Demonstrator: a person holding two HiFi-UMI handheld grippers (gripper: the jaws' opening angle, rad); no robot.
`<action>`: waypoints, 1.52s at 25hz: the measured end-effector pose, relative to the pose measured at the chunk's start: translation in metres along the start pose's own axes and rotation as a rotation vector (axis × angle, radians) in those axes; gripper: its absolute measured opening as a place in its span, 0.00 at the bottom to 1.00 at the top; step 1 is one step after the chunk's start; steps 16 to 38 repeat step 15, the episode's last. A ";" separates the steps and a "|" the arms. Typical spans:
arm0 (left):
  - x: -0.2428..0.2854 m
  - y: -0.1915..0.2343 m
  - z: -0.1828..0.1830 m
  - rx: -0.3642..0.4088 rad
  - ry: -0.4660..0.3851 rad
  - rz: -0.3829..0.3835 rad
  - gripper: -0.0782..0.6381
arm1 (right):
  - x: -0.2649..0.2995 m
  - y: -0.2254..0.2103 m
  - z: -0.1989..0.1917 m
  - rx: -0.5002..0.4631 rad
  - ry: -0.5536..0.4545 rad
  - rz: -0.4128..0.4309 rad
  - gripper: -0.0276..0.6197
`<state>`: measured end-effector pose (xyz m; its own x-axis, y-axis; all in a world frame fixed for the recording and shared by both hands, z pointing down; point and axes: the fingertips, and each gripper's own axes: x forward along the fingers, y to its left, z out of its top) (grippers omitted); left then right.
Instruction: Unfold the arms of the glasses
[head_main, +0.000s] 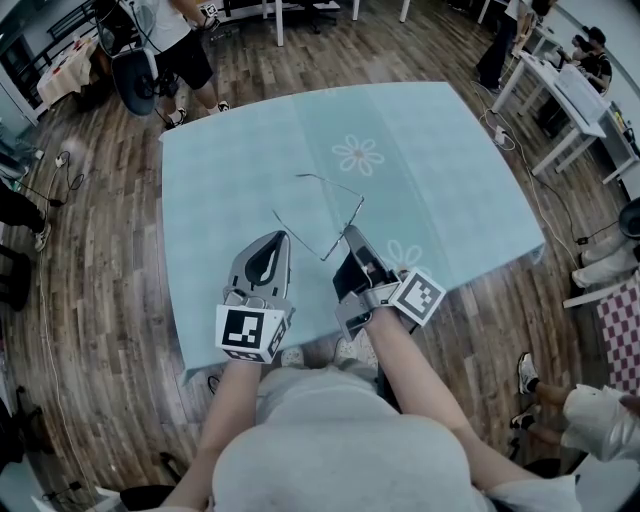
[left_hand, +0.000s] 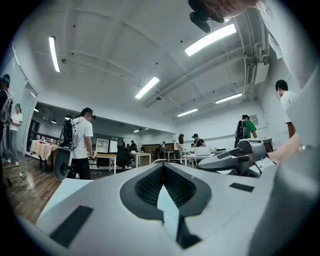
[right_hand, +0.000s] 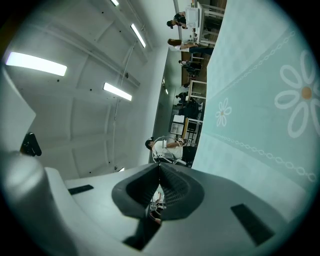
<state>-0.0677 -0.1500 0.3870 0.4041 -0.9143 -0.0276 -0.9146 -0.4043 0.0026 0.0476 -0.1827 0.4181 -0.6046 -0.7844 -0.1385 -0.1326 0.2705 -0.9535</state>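
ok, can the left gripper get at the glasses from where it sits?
Probably yes. The left gripper is shut and empty, close beside the glasses, with only tablecloth between them. The right gripper seems to pinch their other side. The left jaws need opening first.

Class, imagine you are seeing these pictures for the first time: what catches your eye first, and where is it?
The thin wire glasses stand out in the middle of the pale blue flowered tablecloth. The right gripper appears to have its jaws closed on one arm of them. The left gripper sits beside it, shut and empty.
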 end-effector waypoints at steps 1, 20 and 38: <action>0.001 0.001 0.000 -0.001 0.001 0.001 0.12 | 0.001 0.000 0.001 -0.001 -0.002 0.000 0.06; 0.000 0.006 -0.002 -0.016 0.005 0.007 0.12 | 0.005 0.004 0.003 -0.025 -0.004 0.017 0.06; 0.000 0.006 -0.002 -0.016 0.005 0.007 0.12 | 0.005 0.004 0.003 -0.025 -0.004 0.017 0.06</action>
